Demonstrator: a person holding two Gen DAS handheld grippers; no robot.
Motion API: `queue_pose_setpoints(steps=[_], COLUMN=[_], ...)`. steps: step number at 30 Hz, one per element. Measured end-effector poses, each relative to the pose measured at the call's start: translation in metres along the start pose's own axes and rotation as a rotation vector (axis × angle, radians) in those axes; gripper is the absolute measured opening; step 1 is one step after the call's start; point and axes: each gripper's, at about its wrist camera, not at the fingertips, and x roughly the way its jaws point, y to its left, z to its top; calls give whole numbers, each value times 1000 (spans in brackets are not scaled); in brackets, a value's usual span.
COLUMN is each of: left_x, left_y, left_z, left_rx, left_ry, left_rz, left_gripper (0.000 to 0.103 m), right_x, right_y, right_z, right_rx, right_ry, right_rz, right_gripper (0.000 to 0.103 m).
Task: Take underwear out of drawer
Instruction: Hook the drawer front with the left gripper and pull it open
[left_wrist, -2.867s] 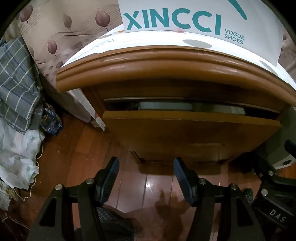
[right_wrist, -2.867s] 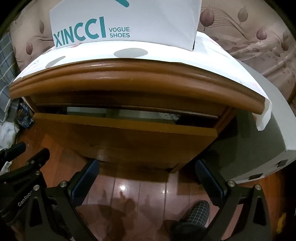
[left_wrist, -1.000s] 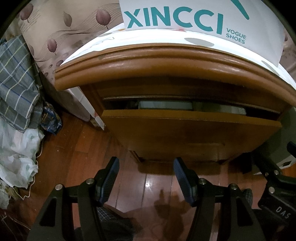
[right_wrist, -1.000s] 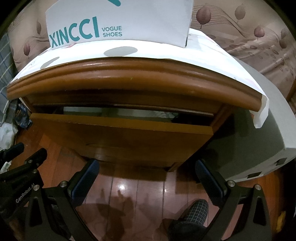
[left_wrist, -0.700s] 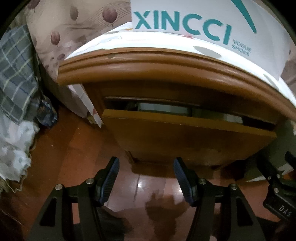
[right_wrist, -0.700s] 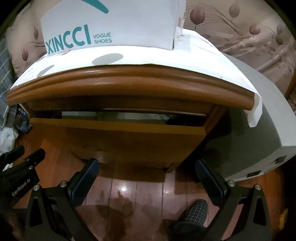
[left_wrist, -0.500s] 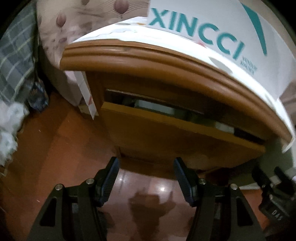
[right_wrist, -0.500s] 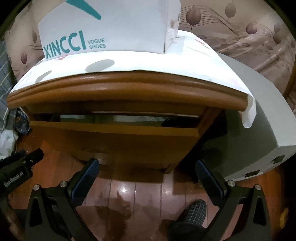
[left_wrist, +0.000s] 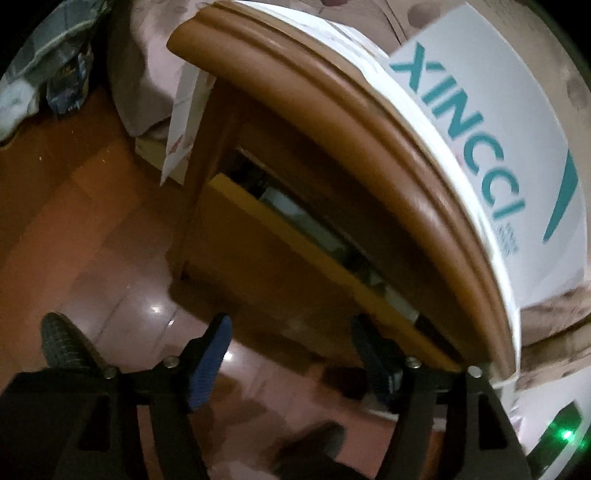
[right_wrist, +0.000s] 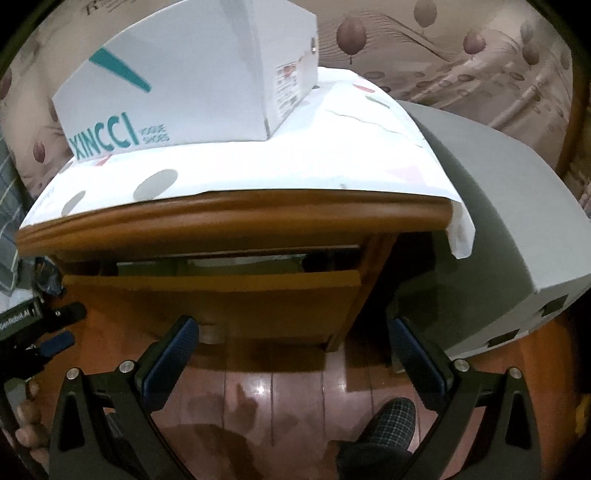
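Your left gripper (left_wrist: 290, 354) is opening on nothing, your right gripper (right_wrist: 293, 354) gapes empty, so misjudging the barely open drawer (right_wrist: 210, 291) risks jamming 1 finger under the overhanging top.

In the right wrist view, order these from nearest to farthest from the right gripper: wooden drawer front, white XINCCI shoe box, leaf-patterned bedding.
1. Wooden drawer front, just ahead of the open right gripper.
2. White XINCCI shoe box, on the nightstand top, upper left.
3. Leaf-patterned bedding, behind, along the top right.
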Motion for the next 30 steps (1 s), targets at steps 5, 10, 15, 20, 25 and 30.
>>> queue_pose_setpoints(steps=[5,10,15,20,25,30], left_x=[7,18,29,33,37,49], left_y=[15,29,37,45,51,63], left_z=[11,20,23,25,19,11], left_rx=[-84,-187,-250,-325,-356,-438], left_ry=[-13,-17,-10,0,-18,-11], left_rz=[-62,-117,-143,-177,-202,-243], left_gripper=[77,79,80,83,87,103], right_x=[0,-1,0,0,1,0], right_y=[-5,-14,-17,-16,-14,-11], right_z=[4,7,8,7,7,6], right_rx=[10,41,53,49,43,39], right_ry=[-5,-7,-6,0,1,2], right_rz=[1,7,19,31,37,37], right_gripper=[103,103,103,103,103,103])
